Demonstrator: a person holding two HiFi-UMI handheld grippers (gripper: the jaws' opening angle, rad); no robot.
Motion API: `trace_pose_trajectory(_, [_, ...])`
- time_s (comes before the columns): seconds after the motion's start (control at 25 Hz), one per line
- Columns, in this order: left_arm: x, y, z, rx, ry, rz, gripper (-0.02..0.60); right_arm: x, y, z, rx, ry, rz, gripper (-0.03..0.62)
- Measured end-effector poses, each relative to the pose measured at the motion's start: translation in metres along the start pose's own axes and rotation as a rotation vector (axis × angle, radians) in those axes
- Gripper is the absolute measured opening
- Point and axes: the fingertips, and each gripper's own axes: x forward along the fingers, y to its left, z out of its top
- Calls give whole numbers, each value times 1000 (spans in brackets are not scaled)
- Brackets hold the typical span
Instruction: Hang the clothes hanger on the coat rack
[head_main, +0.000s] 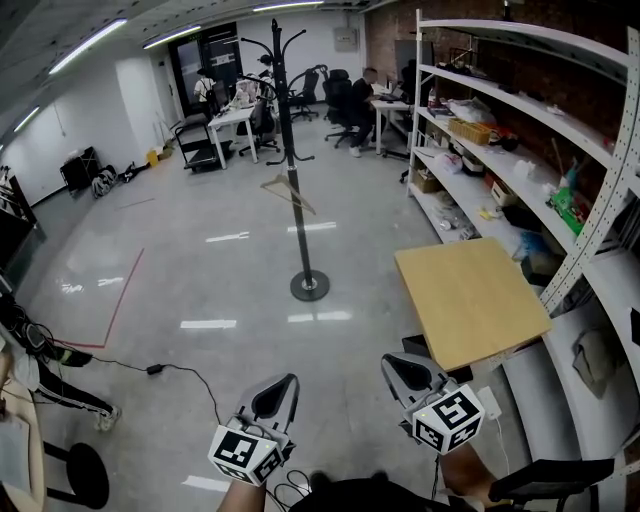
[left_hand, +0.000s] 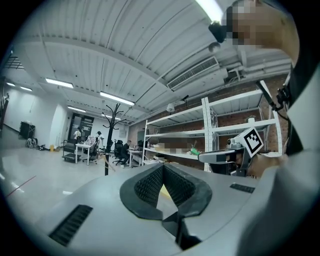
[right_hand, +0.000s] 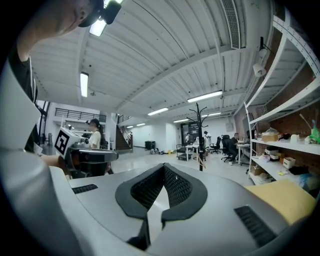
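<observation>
A black coat rack stands on the grey floor ahead, on a round base. A wooden clothes hanger hangs from it at mid height, tilted. My left gripper and right gripper are low in the head view, well short of the rack, both shut with nothing between the jaws. The left gripper view shows the shut jaws of the left gripper with the rack far off at the left. In the right gripper view the right gripper is shut too, and the rack is distant.
A light wooden table stands just right of my right gripper. White shelving full of items runs along the right wall. A black cable lies on the floor at the left, near a stool. People sit at desks far back.
</observation>
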Motion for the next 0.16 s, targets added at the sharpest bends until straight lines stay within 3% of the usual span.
trace_pose_trajectory(0.16, [-6, 4, -1, -1, 6, 11, 2, 0, 9, 1, 1, -5, 10, 6])
